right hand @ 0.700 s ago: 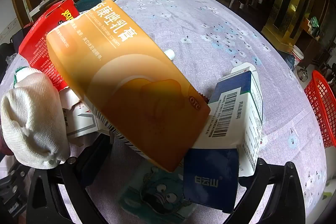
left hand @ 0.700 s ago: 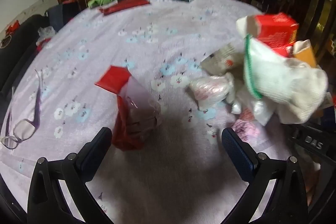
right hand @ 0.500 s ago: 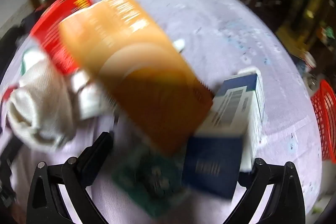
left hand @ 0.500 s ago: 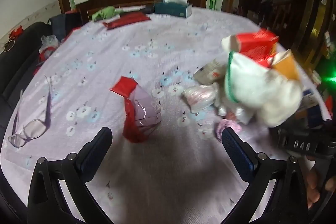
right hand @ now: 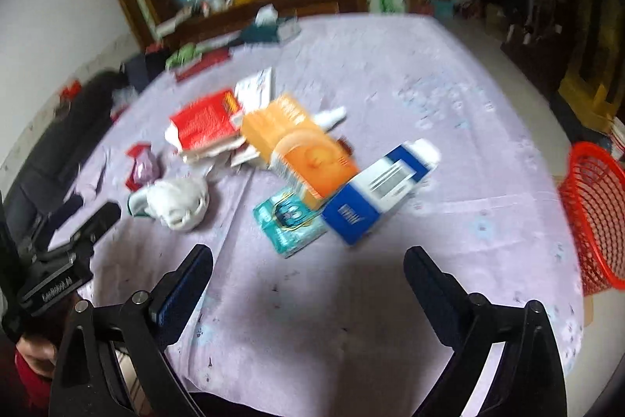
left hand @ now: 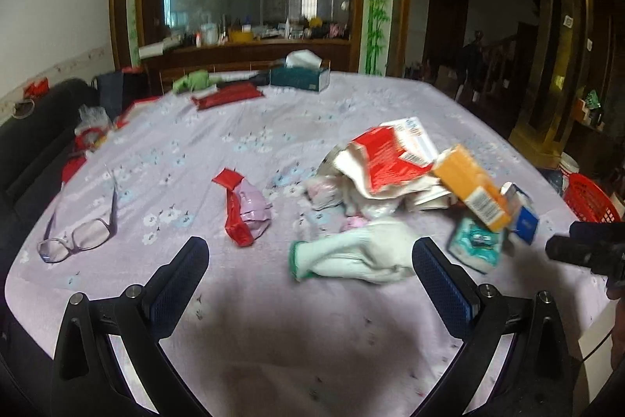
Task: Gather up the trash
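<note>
Trash lies in a heap on the lilac floral tablecloth (left hand: pixel 273 339). An orange box (right hand: pixel 300 147) leans over a blue-and-white box (right hand: pixel 375 194) and a teal packet (right hand: pixel 287 221). A red carton (left hand: pixel 384 159) lies behind them, and a white glove (left hand: pixel 351 255) in front. A red-and-clear wrapper (left hand: pixel 244 210) lies apart to the left. My left gripper (left hand: pixel 310 276) is open, held back near the table's front edge, with the glove just beyond its fingers. My right gripper (right hand: pixel 308 284) is open and empty, pulled back from the boxes.
A red mesh basket (right hand: pixel 597 217) stands off the table's right side. Purple glasses (left hand: pixel 84 233) lie at the front left. A teal tissue box (left hand: pixel 300 75), a green cloth and a red packet sit at the far edge. A dark sofa lies left.
Both grippers have pulled back and risen from the heap. The orange and blue boxes, close against the right camera before, now lie farther off on the table. The white glove lies flat.
</note>
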Demonstrator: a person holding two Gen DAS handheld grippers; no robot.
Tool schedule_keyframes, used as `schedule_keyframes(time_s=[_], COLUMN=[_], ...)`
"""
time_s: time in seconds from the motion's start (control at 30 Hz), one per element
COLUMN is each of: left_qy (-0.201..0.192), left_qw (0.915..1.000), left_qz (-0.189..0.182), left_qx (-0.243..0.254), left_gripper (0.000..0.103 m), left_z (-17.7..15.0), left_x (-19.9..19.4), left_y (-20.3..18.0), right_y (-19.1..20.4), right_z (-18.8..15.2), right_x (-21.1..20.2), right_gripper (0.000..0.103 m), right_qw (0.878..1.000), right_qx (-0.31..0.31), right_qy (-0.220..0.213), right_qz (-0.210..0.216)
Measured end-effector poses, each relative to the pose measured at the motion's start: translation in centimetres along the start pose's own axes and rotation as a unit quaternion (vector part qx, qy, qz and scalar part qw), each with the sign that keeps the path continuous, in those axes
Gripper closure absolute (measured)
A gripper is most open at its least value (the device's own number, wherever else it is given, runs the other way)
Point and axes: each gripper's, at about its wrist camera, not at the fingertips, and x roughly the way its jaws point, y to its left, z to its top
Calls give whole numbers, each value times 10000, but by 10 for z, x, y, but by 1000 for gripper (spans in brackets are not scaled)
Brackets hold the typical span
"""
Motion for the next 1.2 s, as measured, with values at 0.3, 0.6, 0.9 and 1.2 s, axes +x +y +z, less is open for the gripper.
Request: schedule_keyframes(time_s=[0.3,0.6,0.9,1.2], left_qy=[-459,-687,-721,-681], left_qw=[9987,9965,9959,9962], left_qz=[197,180,79,35], left_qx=[51,452,547,543], left_gripper=[0,0,0,0], left_z=[-25,-30,-32,-32], left_x=[-39,-56,-56,-55], left_y=[-28,-53,-60,-61], right_y=[-12,-14,-17,-15], right_z=[-32,-44,-42,-43], right_x=[-22,-37,-35,-34], right_gripper=[31,32,32,32], right_qw=[9984,9956,9949,9943], right_qx=[165,152,149,115], right_qy=[-522,-786,-786,-782], right_qz=[-173,-478,-613,-710])
